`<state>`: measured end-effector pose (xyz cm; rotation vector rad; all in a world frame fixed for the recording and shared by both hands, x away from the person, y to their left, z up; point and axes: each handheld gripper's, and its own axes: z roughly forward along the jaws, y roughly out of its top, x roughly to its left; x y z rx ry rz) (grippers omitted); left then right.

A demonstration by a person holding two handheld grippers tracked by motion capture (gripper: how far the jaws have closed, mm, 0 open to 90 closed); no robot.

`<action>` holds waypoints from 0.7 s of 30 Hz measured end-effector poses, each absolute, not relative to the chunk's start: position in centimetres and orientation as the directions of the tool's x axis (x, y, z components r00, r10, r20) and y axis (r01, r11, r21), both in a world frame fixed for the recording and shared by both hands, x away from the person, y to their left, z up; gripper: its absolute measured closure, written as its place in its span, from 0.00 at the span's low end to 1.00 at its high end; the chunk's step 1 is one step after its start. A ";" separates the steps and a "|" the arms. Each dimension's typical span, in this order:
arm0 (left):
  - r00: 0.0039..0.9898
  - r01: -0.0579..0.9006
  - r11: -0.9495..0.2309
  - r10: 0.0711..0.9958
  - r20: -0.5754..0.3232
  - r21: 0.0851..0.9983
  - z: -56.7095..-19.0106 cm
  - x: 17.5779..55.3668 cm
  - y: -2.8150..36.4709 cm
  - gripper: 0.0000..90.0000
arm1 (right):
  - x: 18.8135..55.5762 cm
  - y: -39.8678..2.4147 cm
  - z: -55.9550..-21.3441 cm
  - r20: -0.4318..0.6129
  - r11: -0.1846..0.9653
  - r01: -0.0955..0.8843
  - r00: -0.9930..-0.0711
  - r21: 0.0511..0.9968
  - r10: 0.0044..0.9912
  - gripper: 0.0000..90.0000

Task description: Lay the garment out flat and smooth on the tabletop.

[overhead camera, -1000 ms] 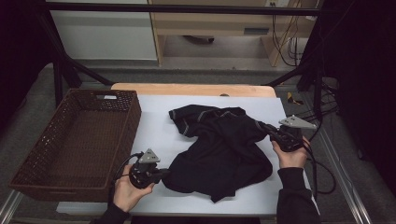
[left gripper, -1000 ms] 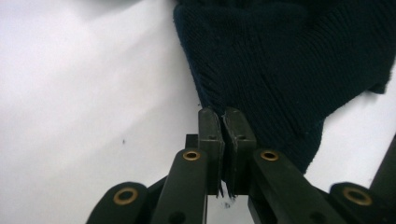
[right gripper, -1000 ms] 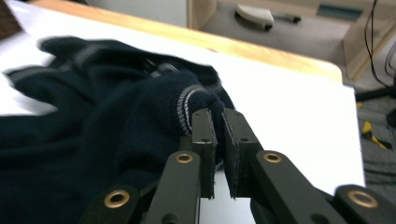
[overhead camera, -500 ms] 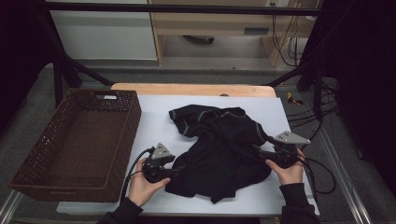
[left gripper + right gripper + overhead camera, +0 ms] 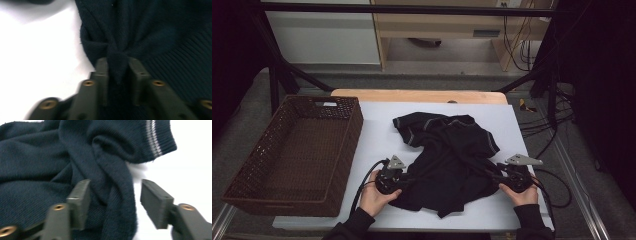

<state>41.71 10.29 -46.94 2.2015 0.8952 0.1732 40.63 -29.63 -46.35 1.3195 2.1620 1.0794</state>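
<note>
- We see a brown wicker basket standing on the left part of the white counter; its inside shows nothing but the woven floor and walls.
- Between the basket's right wall and the garment lies a bare strip of white counter. More bare surface runs behind the garment up to the wooden edge at the far side.
- The near edge of the counter lies just below our hands. The right edge is close beside the right gripper, where cables trail off.
- The black knit sweater lies crumpled in the middle of the counter, well apart from the basket. It has ribbed hems, and thin pale stripes show on a cuff and near the collar in the high view.
- The left gripper sits at the sweater's near left edge. Its fingers have just been closing, and they pinch a bunched fold of the knit between them.
- The right gripper's fingers stand spread at the sweater's near right edge and have just been closing. A twisted fold lies between them against the left one, while the right one stands clear over white counter.
</note>
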 end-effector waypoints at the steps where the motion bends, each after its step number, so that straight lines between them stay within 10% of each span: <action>1: 0.752 0.548 -0.491 0.643 -0.143 0.677 -46.7 41.7 10.4 0.87 | 40.7 -29.6 -46.5 0.068 0.269 0.581 -0.491 0.768 0.868 0.62; 6: 0.734 0.566 -0.490 0.666 -0.134 0.663 -45.6 41.7 11.9 0.92 | 40.3 -30.1 -45.9 0.090 0.258 0.575 -0.507 0.777 0.857 0.89; 15: 0.698 0.575 -0.440 0.704 -0.134 0.690 -45.8 42.3 13.6 0.90 | 40.3 -31.0 -45.8 0.095 0.231 0.556 -0.495 0.798 0.864 0.91; 21: 0.678 0.569 -0.393 0.722 -0.141 0.723 -45.2 42.6 12.5 0.50 | 40.6 -30.5 -46.5 0.090 0.261 0.552 -0.528 0.792 0.844 0.74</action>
